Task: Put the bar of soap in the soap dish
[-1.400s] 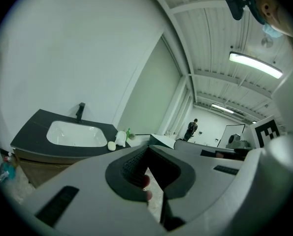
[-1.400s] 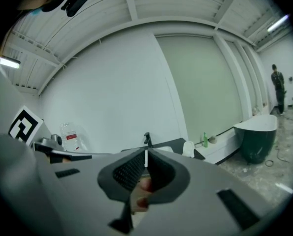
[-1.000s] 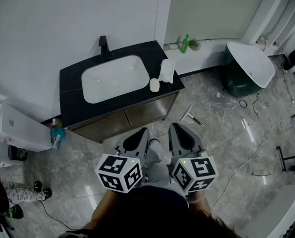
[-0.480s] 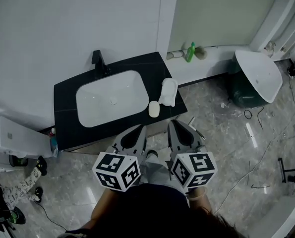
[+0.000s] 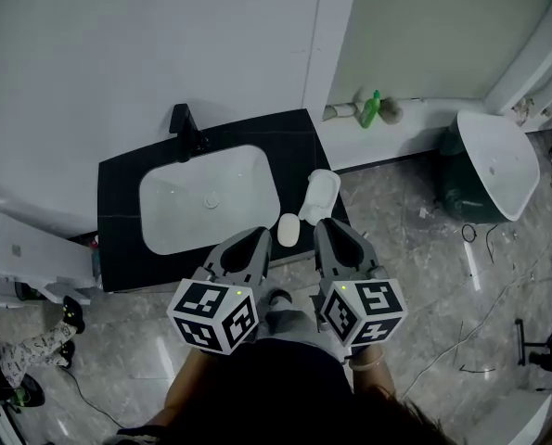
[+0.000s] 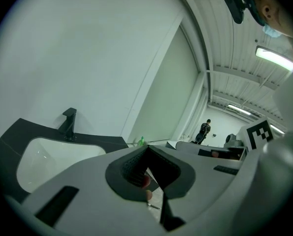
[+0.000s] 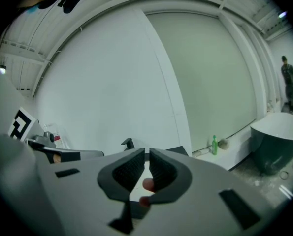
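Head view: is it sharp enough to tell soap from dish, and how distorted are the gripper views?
Head view: sharp, evenly lit; the pale bar of soap and soap dish stand out on the dark counter. Left gripper view: heavy fisheye, black corners, ceiling light glaring. Right gripper view: same bowing.

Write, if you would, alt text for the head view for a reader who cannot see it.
Seen from above, a left gripper and right gripper, jaws closed and empty, point at a black vanity counter where a white bar of soap sits beside a white soap dish, right of the white sink basin. A black faucet stands behind the basin.
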Motion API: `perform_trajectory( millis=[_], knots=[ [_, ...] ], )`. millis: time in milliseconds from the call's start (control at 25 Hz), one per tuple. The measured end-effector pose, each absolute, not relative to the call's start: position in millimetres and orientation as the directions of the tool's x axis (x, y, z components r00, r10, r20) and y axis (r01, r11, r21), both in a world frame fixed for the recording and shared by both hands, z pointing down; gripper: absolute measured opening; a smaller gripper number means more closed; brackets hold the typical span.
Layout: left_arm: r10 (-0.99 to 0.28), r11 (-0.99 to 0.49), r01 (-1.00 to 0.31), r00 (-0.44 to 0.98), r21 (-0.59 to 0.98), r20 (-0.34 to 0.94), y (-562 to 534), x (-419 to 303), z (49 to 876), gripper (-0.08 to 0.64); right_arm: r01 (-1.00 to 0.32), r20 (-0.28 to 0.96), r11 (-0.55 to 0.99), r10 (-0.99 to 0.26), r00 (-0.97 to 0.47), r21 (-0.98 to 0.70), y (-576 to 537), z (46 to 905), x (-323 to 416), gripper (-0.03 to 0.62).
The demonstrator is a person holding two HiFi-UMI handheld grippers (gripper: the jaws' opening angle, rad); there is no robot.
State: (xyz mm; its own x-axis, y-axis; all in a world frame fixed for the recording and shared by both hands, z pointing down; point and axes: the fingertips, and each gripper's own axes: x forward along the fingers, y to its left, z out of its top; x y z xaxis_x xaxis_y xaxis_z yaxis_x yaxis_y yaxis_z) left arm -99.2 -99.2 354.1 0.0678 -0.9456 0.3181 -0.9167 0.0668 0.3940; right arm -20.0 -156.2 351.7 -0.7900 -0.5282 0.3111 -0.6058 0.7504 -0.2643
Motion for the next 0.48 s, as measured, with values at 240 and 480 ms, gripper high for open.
perform_trajectory(
  millis=[240, 480],
  knots=[
    [-0.935, 0.084, -0.908, 0.071, 0.412, 0.347, -111.7, -128.7, 365.8, -0.003, -0.630, 0.374, 0.729, -0.524, -0.765, -0.267, -176.3, 379.5, -42.3, 0.021],
    [-0.914, 0.057, -0.901, 0.126, 0.429, 0.386, -132.3, -158.4, 379.1, -0.003, -0.691, 0.459, 0.665, -0.538, -0.707, -0.284, -194.8, 417.8, -59.7, 0.021]
  ],
)
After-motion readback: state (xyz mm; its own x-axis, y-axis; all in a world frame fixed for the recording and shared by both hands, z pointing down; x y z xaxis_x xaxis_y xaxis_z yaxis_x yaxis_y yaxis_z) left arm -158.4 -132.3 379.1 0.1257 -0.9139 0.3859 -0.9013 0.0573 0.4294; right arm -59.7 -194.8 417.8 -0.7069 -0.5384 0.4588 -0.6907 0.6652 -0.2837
